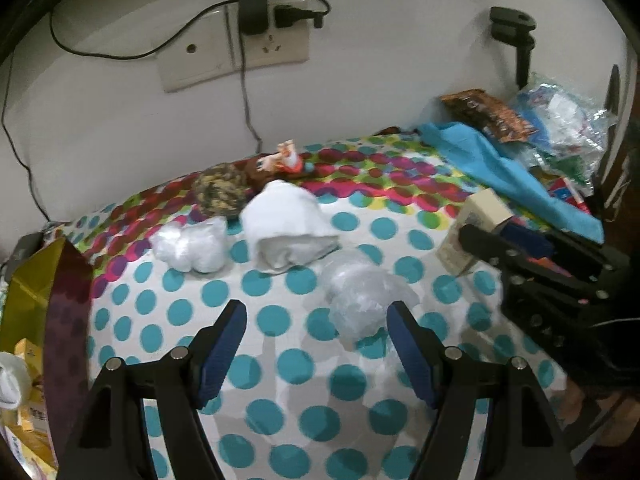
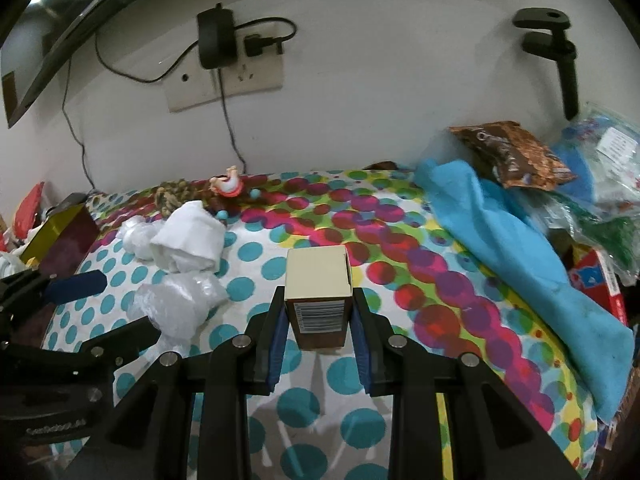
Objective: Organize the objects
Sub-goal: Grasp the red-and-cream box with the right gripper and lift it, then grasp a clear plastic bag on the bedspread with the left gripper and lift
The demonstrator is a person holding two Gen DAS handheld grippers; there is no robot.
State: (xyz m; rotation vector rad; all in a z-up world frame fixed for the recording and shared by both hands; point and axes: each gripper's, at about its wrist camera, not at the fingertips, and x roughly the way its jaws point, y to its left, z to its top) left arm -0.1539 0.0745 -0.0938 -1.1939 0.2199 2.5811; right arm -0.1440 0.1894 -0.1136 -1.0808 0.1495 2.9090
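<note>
1. The small box [image 2: 319, 292] sits in the middle of the right wrist view, right between the blue pads. It has a cream top and a brown side with a barcode facing the camera.
2. It stands up tall, so its long way runs up and down the frame, away from the camera.
3. The right gripper [image 2: 319, 312] has its jaws pulled in narrow, one pad on each side of the box. It looks like it is holding the box, and I think the box is lifted a little off the spotty cloth [image 2: 440, 300].
4. In the left wrist view, the same box shows at the right edge, so the right hand is the near one for it.
5. The left gripper [image 1: 318, 320] has its jaws wide and holds nothing. A crumpled clear bag [image 1: 360, 292] lies just ahead of it, closer to the right finger.
6. Farther up are a white rolled cloth [image 1: 286, 224], a white fluffy lump [image 1: 190, 246] and a brown yarn ball [image 1: 220, 190].
7. My guess: the next move is to carry the box to a tidy spot, keeping it upright.
</note>
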